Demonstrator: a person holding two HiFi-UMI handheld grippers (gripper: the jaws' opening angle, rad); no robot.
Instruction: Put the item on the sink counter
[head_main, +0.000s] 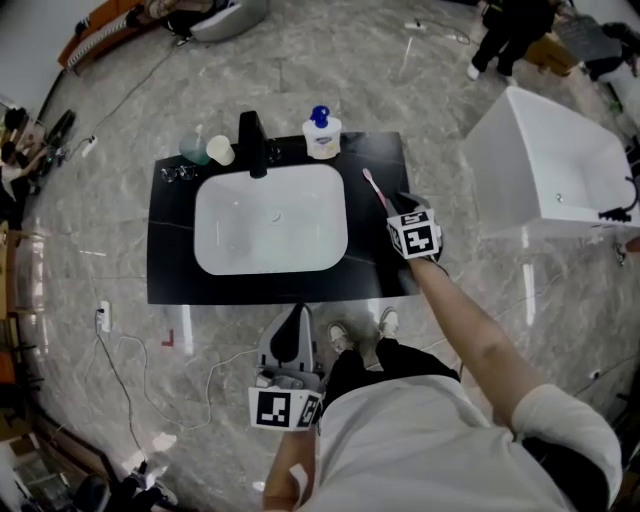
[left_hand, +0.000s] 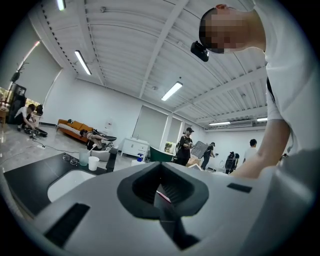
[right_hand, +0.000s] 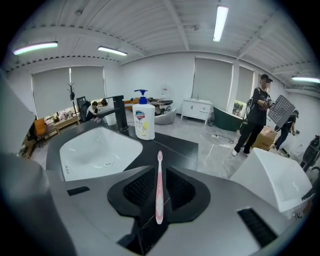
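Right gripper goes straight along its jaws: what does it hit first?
Likely the black counter right of the basin, held toothbrush tip first. The soap bottle stands beyond, slightly left; depth unclear.

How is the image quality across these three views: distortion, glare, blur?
Head view: strong fisheye bows the edges of the black sink counter; the glossy floor shows soft reflections. Left gripper view: dark vignetted corners, an added mosaic patch, and the left claw looks soft up close. Right gripper view: the toothbrush in the right claw is sharp; the ceiling lights blow out.
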